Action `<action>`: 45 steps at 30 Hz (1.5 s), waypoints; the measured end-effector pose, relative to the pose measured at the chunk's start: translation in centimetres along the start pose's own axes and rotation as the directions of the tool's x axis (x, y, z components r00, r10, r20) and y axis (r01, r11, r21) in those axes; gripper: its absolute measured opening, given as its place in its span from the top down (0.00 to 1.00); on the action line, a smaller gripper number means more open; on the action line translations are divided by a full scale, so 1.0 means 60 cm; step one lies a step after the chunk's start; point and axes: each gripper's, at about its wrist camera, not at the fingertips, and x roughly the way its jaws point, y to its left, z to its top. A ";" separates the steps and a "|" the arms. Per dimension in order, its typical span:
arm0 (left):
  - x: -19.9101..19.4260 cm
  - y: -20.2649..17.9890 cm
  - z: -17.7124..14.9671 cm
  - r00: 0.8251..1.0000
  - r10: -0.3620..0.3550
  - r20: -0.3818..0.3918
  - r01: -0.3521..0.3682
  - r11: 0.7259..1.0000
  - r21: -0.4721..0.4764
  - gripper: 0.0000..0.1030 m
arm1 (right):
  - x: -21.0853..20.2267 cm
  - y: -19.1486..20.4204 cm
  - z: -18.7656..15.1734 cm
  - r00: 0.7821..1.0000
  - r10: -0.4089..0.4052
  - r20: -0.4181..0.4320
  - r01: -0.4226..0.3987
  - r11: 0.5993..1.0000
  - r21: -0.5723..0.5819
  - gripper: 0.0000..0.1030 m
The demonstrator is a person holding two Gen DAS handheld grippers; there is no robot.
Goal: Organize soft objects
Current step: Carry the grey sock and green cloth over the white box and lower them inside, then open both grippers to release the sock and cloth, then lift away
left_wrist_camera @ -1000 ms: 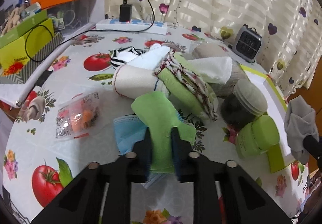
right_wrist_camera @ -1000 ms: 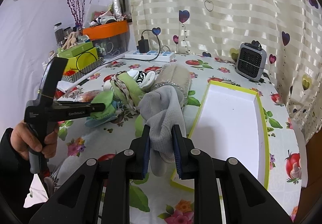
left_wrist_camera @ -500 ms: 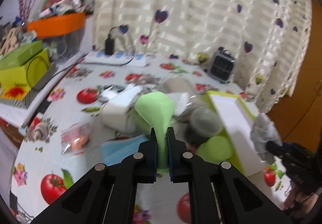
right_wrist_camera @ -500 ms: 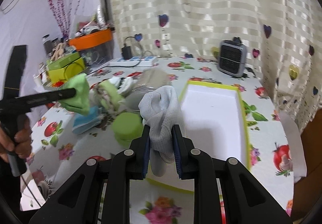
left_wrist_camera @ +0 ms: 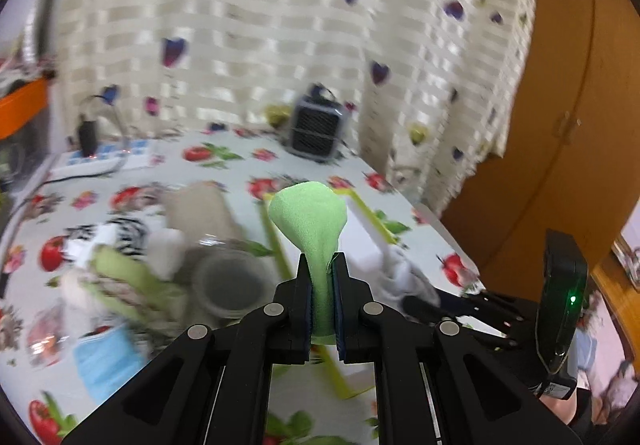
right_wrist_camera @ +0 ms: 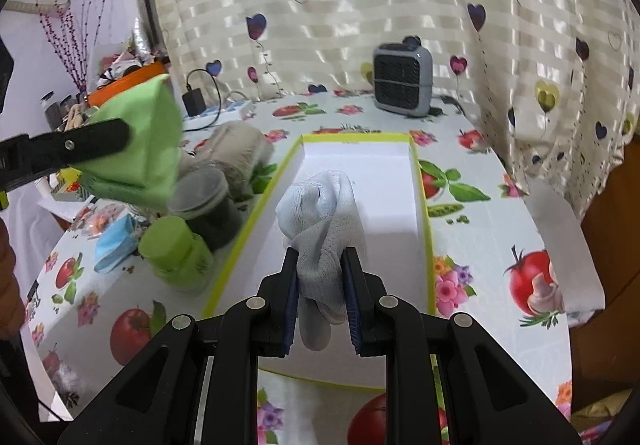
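My left gripper [left_wrist_camera: 321, 269] is shut on a light green cloth [left_wrist_camera: 310, 213], held up in the air above the table. From the right wrist view that same green cloth [right_wrist_camera: 140, 153] hangs at the left, above the jars. A grey-white knitted glove [right_wrist_camera: 324, 217] is pinched in my right gripper [right_wrist_camera: 322, 265], which hovers over the near end of the white tray with a yellow-green rim [right_wrist_camera: 420, 189]. The tray holds nothing that I can see. In the left wrist view the right gripper [left_wrist_camera: 424, 303] shows at lower right with the glove [left_wrist_camera: 404, 277], partly blurred.
A pile of cloths [left_wrist_camera: 120, 269], a blue face mask [right_wrist_camera: 116, 245], a green-lidded jar [right_wrist_camera: 176, 245] and a dark jar [right_wrist_camera: 204, 201] crowd the table left of the tray. A small grey heater [right_wrist_camera: 402, 81] and a power strip [right_wrist_camera: 224, 113] stand at the back.
My left gripper has lifted the green cloth off the pile and swung it right, toward the tray. The right gripper has carried the glove from left of the tray to over it.
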 end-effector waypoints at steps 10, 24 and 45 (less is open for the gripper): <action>0.117 -0.050 -0.025 0.987 -0.071 -0.145 0.074 0.997 0.021 0.89 | 0.029 -0.039 -0.017 0.995 -0.049 -0.087 0.053 0.998 0.036 0.71; 0.133 -0.055 -0.037 0.977 -0.104 -0.185 0.108 0.994 0.013 0.65 | -0.001 -0.043 -0.014 0.997 -0.070 -0.041 0.071 0.997 0.036 0.62; 0.004 -0.024 -0.053 0.993 0.099 -0.059 -0.099 0.995 0.007 0.65 | -0.070 0.023 -0.015 0.999 0.002 0.041 -0.001 1.000 -0.026 0.62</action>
